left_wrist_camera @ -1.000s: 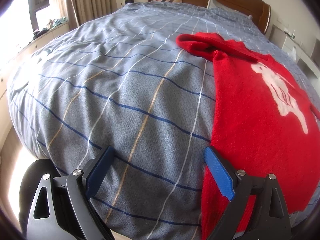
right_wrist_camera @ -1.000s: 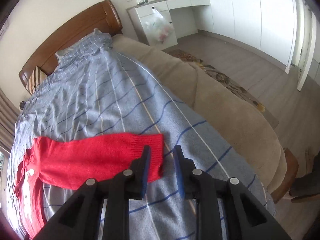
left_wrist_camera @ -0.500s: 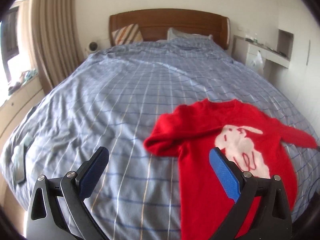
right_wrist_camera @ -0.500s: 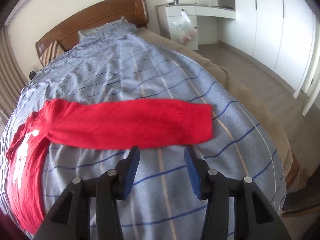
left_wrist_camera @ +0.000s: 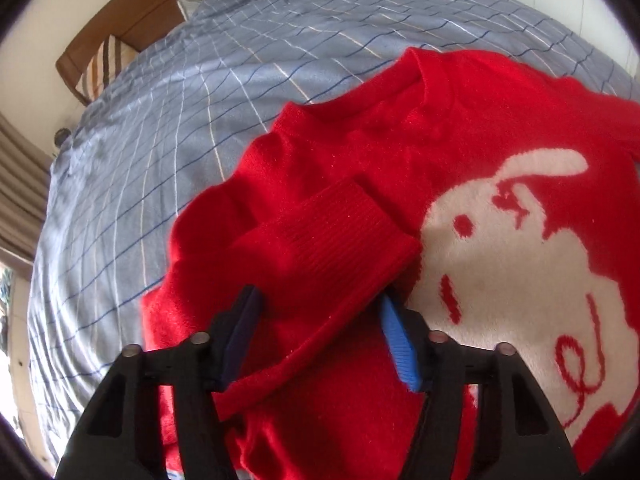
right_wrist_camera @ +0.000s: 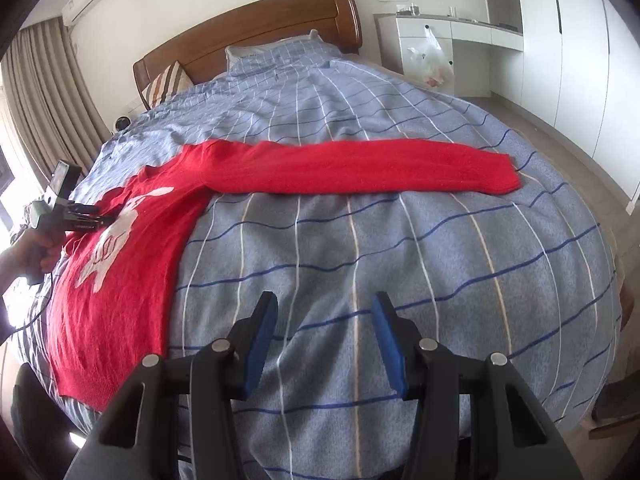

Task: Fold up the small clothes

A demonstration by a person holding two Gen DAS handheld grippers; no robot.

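Note:
A red sweater (left_wrist_camera: 460, 120) with a white rabbit (left_wrist_camera: 500, 248) lies flat on the bed. Its left sleeve is folded back over the chest, ribbed cuff (left_wrist_camera: 340, 232) on top. My left gripper (left_wrist_camera: 319, 296) hangs low over that sleeve. Its jaws are closing, the sleeve lies between the blue pads, and the cloth is not bunched. In the right wrist view the sweater (right_wrist_camera: 120, 280) lies at left, its other sleeve (right_wrist_camera: 360, 168) stretched straight to the right. My right gripper (right_wrist_camera: 325, 304) is open above bare bedspread, well short of that sleeve. The left gripper (right_wrist_camera: 108, 220) shows there too, over the chest.
The blue checked bedspread (right_wrist_camera: 400, 260) drops off at the right toward a wooden floor (right_wrist_camera: 560, 120). A wooden headboard (right_wrist_camera: 260, 28) and a striped pillow (right_wrist_camera: 164, 84) stand at the far end. A white desk (right_wrist_camera: 440, 40) holds a plastic bag. A person's hand (right_wrist_camera: 28, 256) holds the left gripper.
The left gripper swung from bare bedspread to above the sweater's folded sleeve, and its jaws narrowed. The right gripper opened off the stretched sleeve's cuff and drew back toward the near bed edge.

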